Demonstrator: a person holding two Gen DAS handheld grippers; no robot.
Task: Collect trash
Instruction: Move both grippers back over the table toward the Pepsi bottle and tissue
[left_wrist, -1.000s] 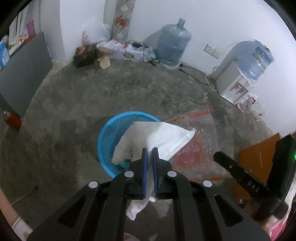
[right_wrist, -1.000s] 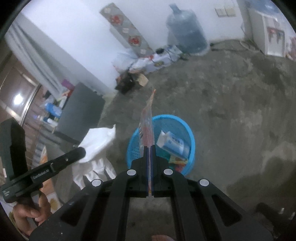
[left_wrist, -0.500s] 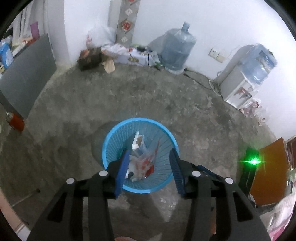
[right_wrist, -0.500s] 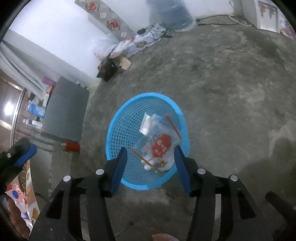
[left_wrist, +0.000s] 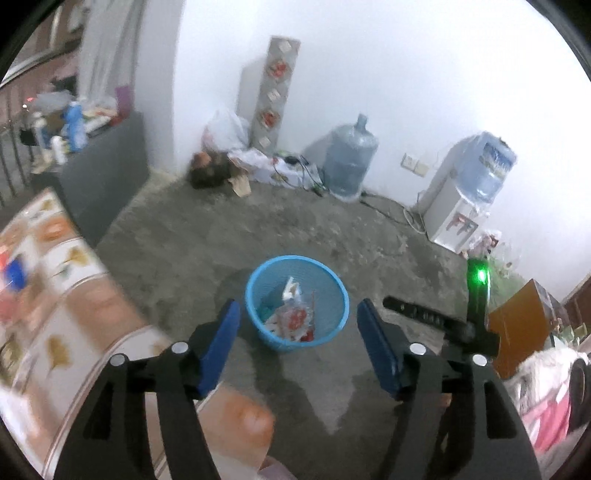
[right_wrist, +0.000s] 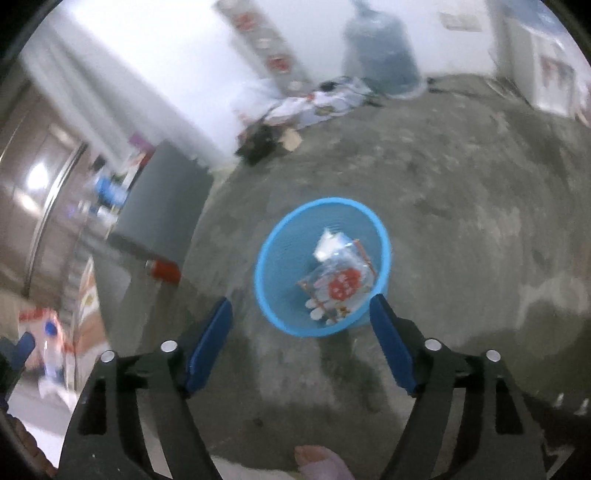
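A round blue mesh basket (left_wrist: 255, 291) (right_wrist: 273, 258) stands on the concrete floor. Inside it lie a clear plastic bag with red print (left_wrist: 293, 319) (right_wrist: 340, 284) and a small white carton (left_wrist: 290, 290) (right_wrist: 327, 243). My left gripper (left_wrist: 298, 334) hangs above and short of the basket, jaws opening, nothing between them. My right gripper (right_wrist: 301, 334) is over the basket's near rim, jaws also opening and empty. The right gripper's black body (left_wrist: 428, 317) with a green light shows at the right of the left wrist view.
A table with a patterned cloth (left_wrist: 55, 288) sits at the left. A dark cabinet (left_wrist: 103, 177) (right_wrist: 162, 206), a red can (right_wrist: 162, 269), two water jugs (left_wrist: 349, 162), a white dispenser (left_wrist: 450, 210), an orange board (left_wrist: 517, 328) and clutter by the wall (left_wrist: 236, 166) ring the floor.
The left gripper let go of a white tissue and the right let go of the plastic bag, which now lies in the basket. Both jaws opened, and the left gripper rose and pulled back.
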